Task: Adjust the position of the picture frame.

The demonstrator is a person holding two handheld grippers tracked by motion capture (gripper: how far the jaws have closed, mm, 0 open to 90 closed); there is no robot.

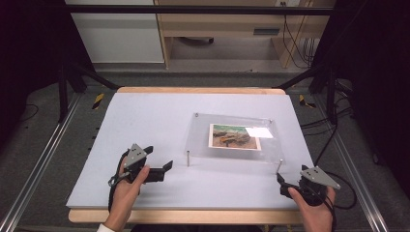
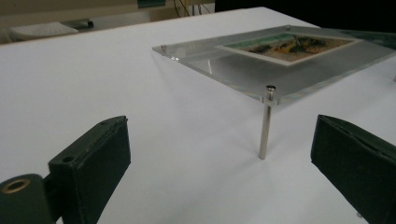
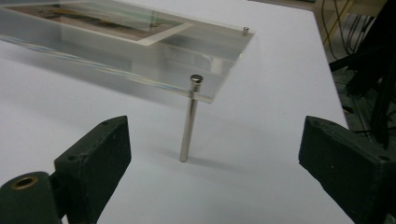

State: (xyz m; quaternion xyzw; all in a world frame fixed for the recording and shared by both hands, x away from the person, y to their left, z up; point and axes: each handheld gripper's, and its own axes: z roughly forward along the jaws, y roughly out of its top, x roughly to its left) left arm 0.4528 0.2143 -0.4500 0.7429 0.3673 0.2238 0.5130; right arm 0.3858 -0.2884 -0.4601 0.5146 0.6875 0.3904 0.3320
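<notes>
A white table (image 1: pixel 145 145) carries one clear acrylic frame (image 1: pixel 203 140), raised on thin metal legs and sitting right of the table's middle, nearer the person than the far edge. Its long side runs left to right across the table, and one picture (image 1: pixel 233 137) lies flat inside it.

Two grippers wait at the near edge, one on each side. The left gripper (image 1: pixel 158 163) sits just left of the frame's near-left leg (image 1: pixel 188 158), and the right gripper (image 1: pixel 282 184) just below its near-right leg (image 1: pixel 279 166). Each is about equally close to its own corner, so neither hand has the advantage.

Both stand released, jaws wide, nothing between them. In each gripper view one upright leg (image 2: pixel 265 122) (image 3: pixel 188 119) rises ahead between the jaws, so the likely next move is forward onto those legs.

I count four corner screws and three visible legs.
</notes>
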